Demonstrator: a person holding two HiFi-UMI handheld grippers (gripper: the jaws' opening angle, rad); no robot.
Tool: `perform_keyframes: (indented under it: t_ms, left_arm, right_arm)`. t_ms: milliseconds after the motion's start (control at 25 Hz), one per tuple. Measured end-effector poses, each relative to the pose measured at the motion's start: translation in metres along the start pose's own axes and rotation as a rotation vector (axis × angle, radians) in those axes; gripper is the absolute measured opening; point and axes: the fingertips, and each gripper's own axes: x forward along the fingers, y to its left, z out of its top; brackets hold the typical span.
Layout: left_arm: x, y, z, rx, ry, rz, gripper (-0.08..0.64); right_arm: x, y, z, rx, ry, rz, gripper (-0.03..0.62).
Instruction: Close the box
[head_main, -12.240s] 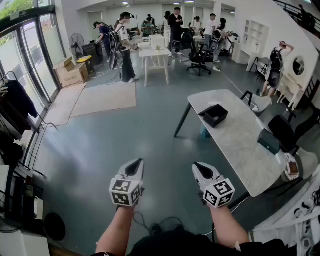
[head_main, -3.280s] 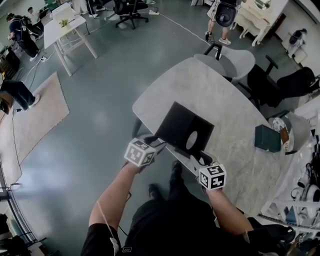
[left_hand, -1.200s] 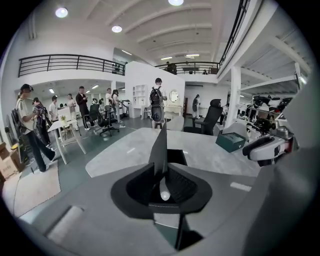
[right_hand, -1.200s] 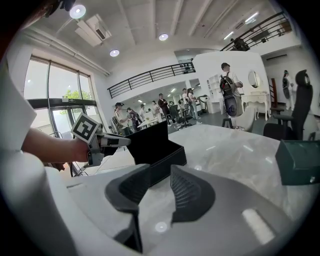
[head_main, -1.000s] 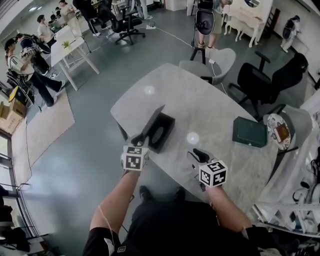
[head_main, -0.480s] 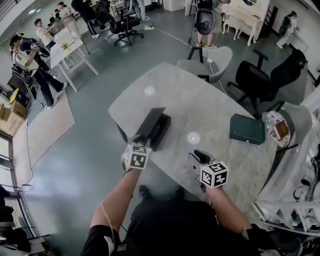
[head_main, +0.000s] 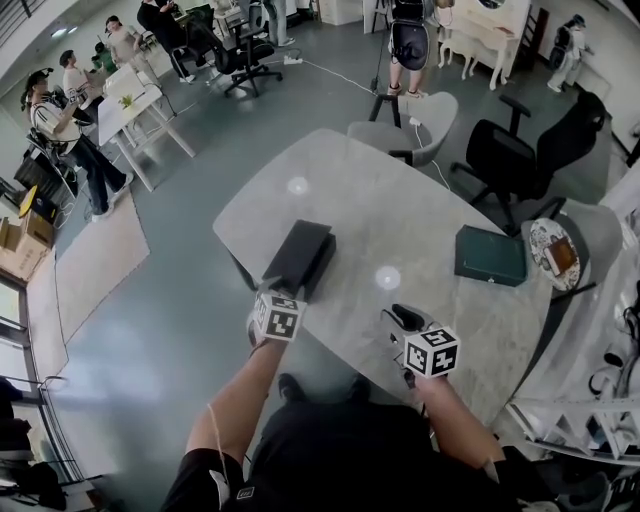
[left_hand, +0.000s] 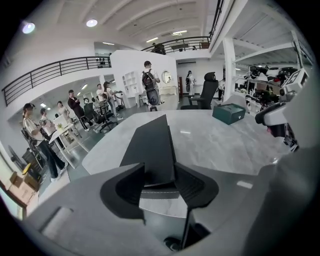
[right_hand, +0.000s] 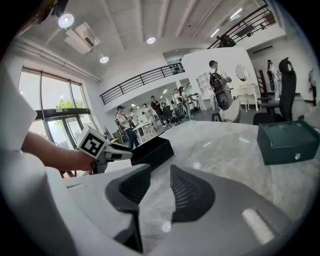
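A black box (head_main: 298, 257) lies near the left front edge of the marble table (head_main: 400, 215), its lid flat on it. My left gripper (head_main: 284, 290) is at the box's near end. In the left gripper view the lid's near edge (left_hand: 156, 167) sits between the jaws of the left gripper (left_hand: 161, 187); they are opening, and the left pad (left_hand: 131, 187) stands clear of the lid. My right gripper (head_main: 404, 316) hovers over the table's front edge to the right of the box, open with nothing between its fingers (right_hand: 185, 192). From there the box (right_hand: 152, 150) shows beside the left gripper (right_hand: 107, 150).
A dark green case (head_main: 491, 256) lies on the table's right side, also seen as the green case (right_hand: 287, 141). A grey chair (head_main: 410, 125) and a black office chair (head_main: 520, 160) stand beyond the table. People stand further back.
The lid has swung down from tilted up to flat on the box. My left gripper followed it down. The right gripper has barely moved.
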Motion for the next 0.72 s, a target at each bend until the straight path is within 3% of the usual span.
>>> perform_keyframes:
  t_ms: [320,720]
  left_arm:
    - [0.009,-0.01,-0.007,0.0,0.044,0.011,0.199]
    - [0.015,-0.012,-0.011,-0.061,0.034,0.015,0.202]
  right_arm:
    - [-0.008,-0.011,-0.003,0.004,0.008,-0.006,0.124]
    - [-0.009,-0.015,-0.014,-0.004,0.036,0.018,0.124]
